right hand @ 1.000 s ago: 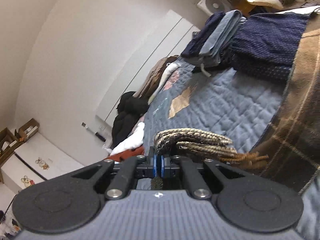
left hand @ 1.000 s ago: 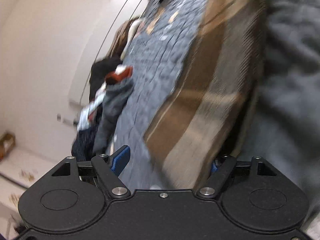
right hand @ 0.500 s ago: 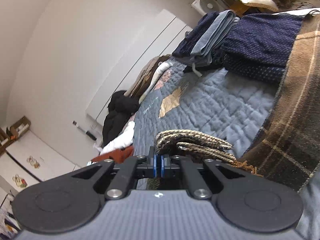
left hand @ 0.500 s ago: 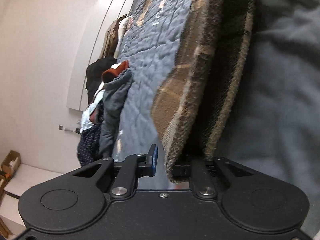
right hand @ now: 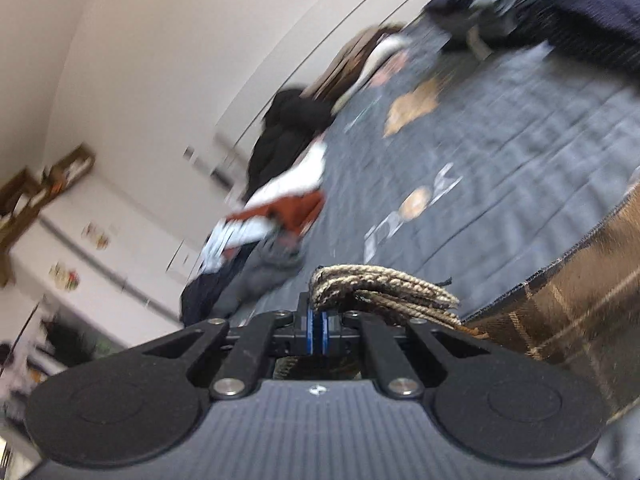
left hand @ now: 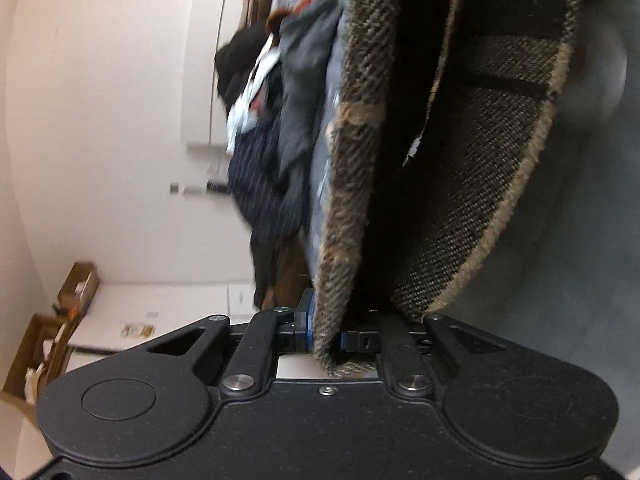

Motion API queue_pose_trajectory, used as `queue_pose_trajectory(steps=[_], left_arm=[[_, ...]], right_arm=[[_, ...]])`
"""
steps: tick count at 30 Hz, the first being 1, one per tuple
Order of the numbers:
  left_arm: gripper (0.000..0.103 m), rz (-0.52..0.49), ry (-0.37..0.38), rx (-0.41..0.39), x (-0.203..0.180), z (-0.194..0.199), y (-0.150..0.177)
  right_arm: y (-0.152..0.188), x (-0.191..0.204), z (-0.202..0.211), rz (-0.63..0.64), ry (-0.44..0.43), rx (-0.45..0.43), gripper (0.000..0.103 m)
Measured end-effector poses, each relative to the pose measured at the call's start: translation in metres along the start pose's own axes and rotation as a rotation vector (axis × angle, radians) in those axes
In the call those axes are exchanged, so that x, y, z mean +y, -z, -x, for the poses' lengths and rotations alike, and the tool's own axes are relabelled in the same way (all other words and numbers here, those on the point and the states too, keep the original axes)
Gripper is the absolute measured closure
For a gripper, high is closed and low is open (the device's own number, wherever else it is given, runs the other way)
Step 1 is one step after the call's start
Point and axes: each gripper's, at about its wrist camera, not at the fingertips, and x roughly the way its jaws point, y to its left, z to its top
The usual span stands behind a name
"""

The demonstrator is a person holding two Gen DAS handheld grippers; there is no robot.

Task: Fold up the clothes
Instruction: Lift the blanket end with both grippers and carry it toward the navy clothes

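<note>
Two grippers hold one brown plaid scarf (left hand: 352, 200). The left gripper (left hand: 325, 330) has just been closing, and now its jaws pinch the scarf's folded edge. The right gripper (right hand: 318, 326) is squeezed tight on the fringe end (right hand: 380, 288). The scarf hangs over the near edge of the blue quilt (right hand: 500, 128). I think both ends should be kept level and pulled gently, so the fold lands flat.

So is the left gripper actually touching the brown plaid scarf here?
Touching. The left wrist view shows the left gripper closed on the plaid scarf, its edge pinched between the blue pads.
</note>
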Motion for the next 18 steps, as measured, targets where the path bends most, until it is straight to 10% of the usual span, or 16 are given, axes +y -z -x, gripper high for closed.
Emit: queue_pose_trajectory(steps=[7,11,18], left_arm=[[0.084,0.098,0.074,0.131,0.009,-0.016,0.071],[0.04,0.133,0.209,0.144,-0.017,-0.001,0.089],[0.026,0.092,0.319,0.085,-0.026,0.069,0.106]], right_arm=[[0.049,0.049,-0.044,0.053,-0.083,0.129,0.099],[0.074,0.05,-0.051,0.067,-0.057,0.188,0.099],[0.099,0.029,-0.04,0.088,0.0,0.259,0.099]])
